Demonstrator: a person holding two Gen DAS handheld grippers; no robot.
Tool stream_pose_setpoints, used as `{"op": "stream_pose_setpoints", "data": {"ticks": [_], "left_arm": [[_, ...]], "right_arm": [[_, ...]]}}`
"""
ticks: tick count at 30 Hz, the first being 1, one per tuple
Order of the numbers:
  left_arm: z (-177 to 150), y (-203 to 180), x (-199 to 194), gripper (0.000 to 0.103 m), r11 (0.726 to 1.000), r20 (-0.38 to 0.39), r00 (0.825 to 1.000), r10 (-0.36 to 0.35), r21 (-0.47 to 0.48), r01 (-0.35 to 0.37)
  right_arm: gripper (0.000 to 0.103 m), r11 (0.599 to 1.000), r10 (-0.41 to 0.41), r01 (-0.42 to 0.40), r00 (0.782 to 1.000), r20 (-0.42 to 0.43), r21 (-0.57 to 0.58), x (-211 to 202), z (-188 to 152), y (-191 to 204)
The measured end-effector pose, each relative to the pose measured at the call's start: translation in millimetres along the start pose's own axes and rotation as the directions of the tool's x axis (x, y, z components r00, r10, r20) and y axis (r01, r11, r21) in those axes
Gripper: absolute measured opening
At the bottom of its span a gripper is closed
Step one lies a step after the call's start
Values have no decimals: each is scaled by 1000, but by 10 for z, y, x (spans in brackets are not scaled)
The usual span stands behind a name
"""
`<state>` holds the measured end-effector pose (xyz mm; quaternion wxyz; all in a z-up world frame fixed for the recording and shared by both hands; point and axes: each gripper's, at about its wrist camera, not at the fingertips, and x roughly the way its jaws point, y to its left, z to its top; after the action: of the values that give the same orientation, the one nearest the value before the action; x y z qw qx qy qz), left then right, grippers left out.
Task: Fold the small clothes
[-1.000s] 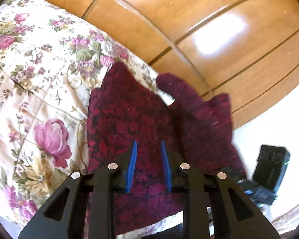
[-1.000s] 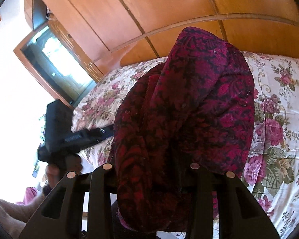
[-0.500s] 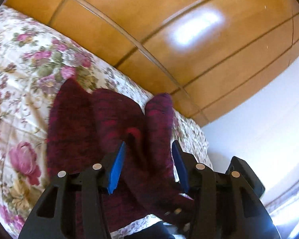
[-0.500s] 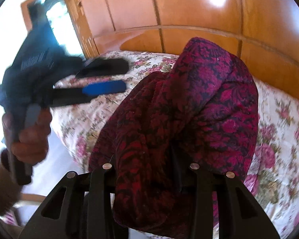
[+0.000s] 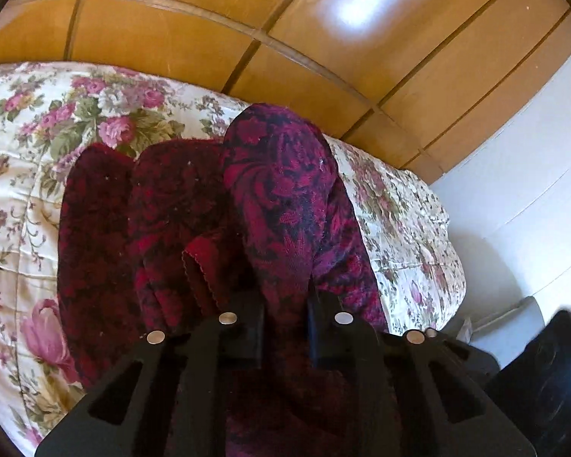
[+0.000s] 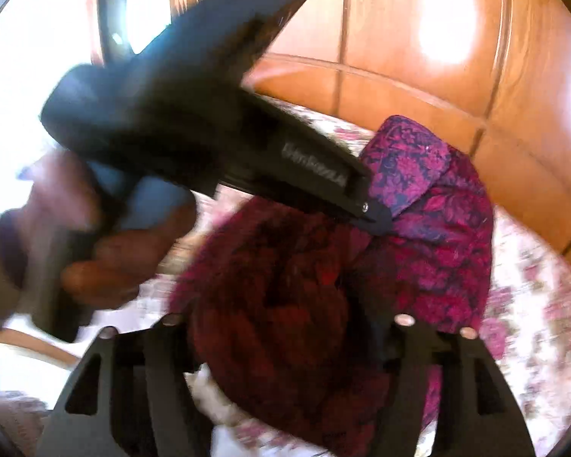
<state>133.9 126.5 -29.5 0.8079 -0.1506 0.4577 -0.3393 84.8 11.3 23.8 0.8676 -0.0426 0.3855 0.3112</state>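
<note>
A dark red and magenta patterned garment (image 5: 278, 198) lies partly on the floral bedspread (image 5: 38, 144) and is lifted at its near edge. My left gripper (image 5: 285, 304) is shut on a raised fold of it; the fingertips are buried in the cloth. In the right wrist view the garment (image 6: 437, 236) is bunched over my right gripper (image 6: 285, 335), whose jaws stand wide apart with cloth draped between them, so its grip is unclear. The left gripper's tip (image 6: 377, 217) shows there pinching the magenta fold, held by a hand (image 6: 106, 262).
A glossy wooden headboard (image 5: 247, 26) stands behind the bed. A white wall (image 5: 533, 190) is at the right. The bed's corner (image 5: 445, 266) drops off at the right. A bright window (image 6: 19, 57) is at the left of the right wrist view.
My left gripper has closed on a fold of the garment, having been open around it. The two grippers have come close together, and the garment is more bunched.
</note>
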Motion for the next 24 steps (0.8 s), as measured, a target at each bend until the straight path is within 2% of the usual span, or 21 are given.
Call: {"op": "stream_pose_setpoints", "data": {"ticks": [2, 5, 7, 10, 12, 15, 19, 24], "left_arm": [[-6, -10, -19, 16, 1000, 4, 1000, 8, 9, -8], [-10, -12, -74, 15, 1000, 18, 1000, 17, 18, -17], [11, -17, -90, 15, 999, 28, 999, 26, 20, -26], [18, -38, -156, 15, 998, 42, 998, 45, 37, -46], [17, -58, -215, 15, 997, 53, 997, 58, 45, -61], [27, -104, -366, 14, 993, 84, 992, 92, 68, -98], [12, -71, -633, 14, 982, 134, 979, 157, 84, -169], [-138, 364, -677, 14, 974, 121, 967, 226, -36, -224]], "right_arm": [[78, 988, 126, -127, 992, 27, 89, -235, -29, -209], [79, 959, 162, -179, 982, 93, 221, -541, -142, -602], [79, 944, 114, -143, 987, 112, 298, -647, -267, -855], [76, 923, 19, -37, 999, 50, 383, -528, -488, -1109], [66, 922, 8, -9, 1000, 5, 386, -357, -536, -1064], [64, 934, 33, -27, 999, -12, 356, -171, -494, -906], [65, 968, -5, 5, 1000, 0, 252, -43, -342, -614], [70, 990, -45, 46, 999, -12, 132, 190, -239, -321]]}}
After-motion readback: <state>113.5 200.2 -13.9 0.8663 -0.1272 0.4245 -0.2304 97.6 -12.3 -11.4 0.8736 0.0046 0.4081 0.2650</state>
